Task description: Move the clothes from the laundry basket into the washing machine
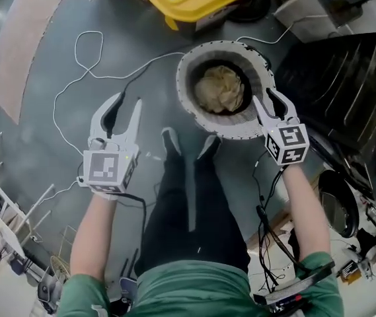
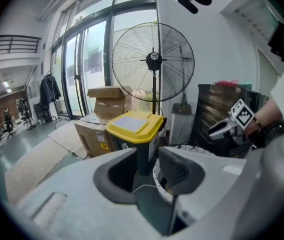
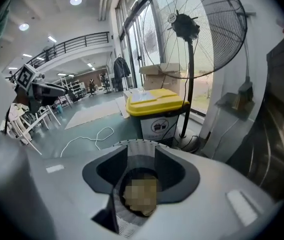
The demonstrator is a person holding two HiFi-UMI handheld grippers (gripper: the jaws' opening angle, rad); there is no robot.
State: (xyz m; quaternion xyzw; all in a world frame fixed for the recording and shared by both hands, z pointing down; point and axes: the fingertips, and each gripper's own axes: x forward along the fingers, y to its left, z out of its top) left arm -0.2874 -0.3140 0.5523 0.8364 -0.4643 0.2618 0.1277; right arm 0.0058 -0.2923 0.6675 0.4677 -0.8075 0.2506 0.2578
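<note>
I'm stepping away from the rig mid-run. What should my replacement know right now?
Left gripper: open, empty, over the floor left of the basket.
Right gripper: open, empty, at the near rim of the laundry basket.
Clothes: a beige bundle, lying in the basket.
Done: nothing loaded that shows.
Left: grasp the bundle and carry it to the washing machine, which I cannot pick out for sure in these views.

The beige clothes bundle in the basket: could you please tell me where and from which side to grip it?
Probably pinch the crumpled folds atop the bundle, coming straight down: the basket wall rings it, leaving only the top open.
</note>
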